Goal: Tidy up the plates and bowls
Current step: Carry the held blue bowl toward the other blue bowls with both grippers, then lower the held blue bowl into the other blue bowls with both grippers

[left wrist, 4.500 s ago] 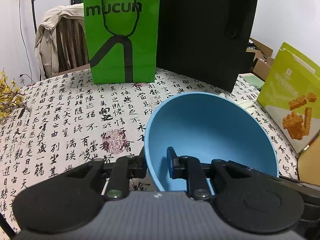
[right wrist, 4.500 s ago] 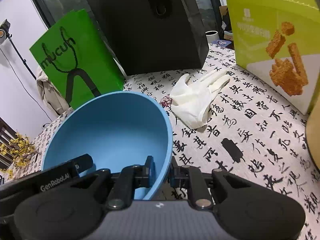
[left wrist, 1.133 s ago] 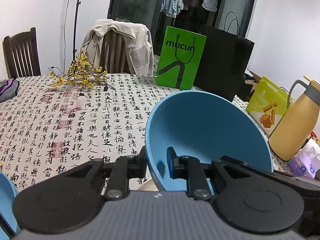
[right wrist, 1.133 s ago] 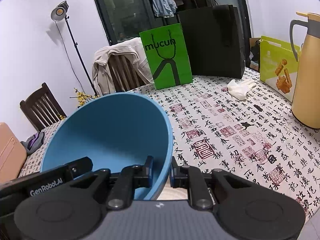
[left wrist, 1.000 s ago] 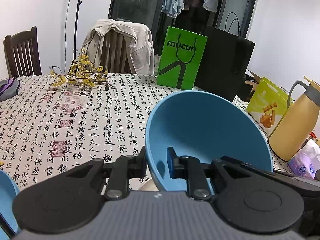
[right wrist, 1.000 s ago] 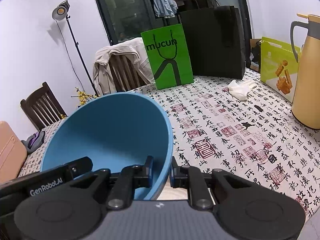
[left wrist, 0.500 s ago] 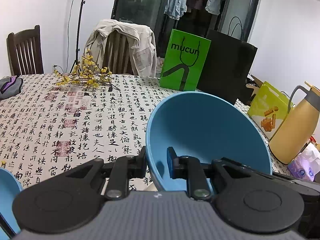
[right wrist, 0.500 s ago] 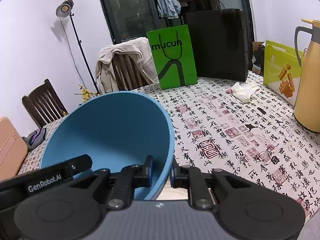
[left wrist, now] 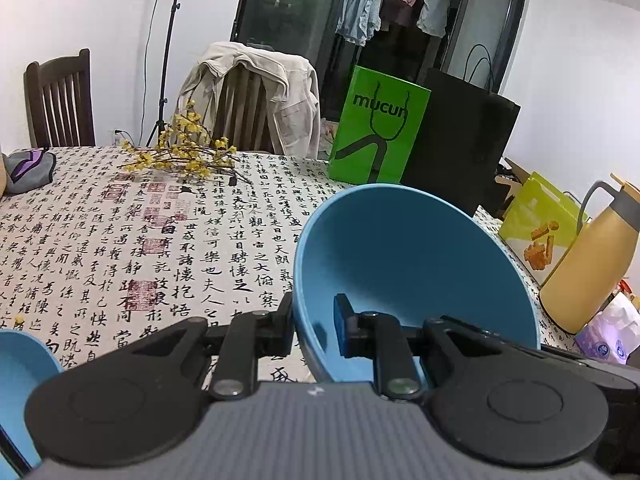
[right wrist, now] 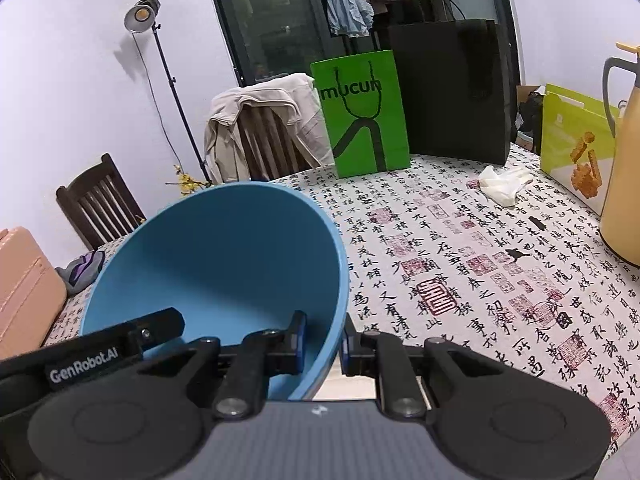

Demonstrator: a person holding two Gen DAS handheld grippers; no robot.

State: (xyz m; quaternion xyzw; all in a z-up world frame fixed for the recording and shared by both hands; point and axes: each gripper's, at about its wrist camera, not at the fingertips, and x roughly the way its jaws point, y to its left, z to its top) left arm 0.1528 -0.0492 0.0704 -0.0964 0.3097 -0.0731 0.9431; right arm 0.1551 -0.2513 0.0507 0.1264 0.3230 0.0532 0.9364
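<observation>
A blue bowl (left wrist: 412, 264) hangs tilted above the calligraphy-print tablecloth (left wrist: 120, 248), held from both sides. My left gripper (left wrist: 314, 330) is shut on its left rim, one finger outside and one inside. My right gripper (right wrist: 324, 344) is shut on the bowl's (right wrist: 216, 264) right rim in the same way. The left gripper's body (right wrist: 100, 356) shows at the lower left of the right wrist view. A second blue bowl (left wrist: 20, 368) peeks in at the lower left edge of the left wrist view. Something pale (right wrist: 348, 388) lies under the held bowl; I cannot tell what it is.
A green paper bag (left wrist: 376, 128) and a black bag (left wrist: 460, 152) stand at the far edge. A yellow jug (left wrist: 592, 264) and a snack bag (left wrist: 536, 228) stand on the right. A white glove (right wrist: 504, 180) and a flower branch (left wrist: 184, 156) lie on the cloth.
Since the oldest frames both grippers have carried the bowl back from the bags toward the near side of the table. Over the last second the view barely shifts and both grips hold.
</observation>
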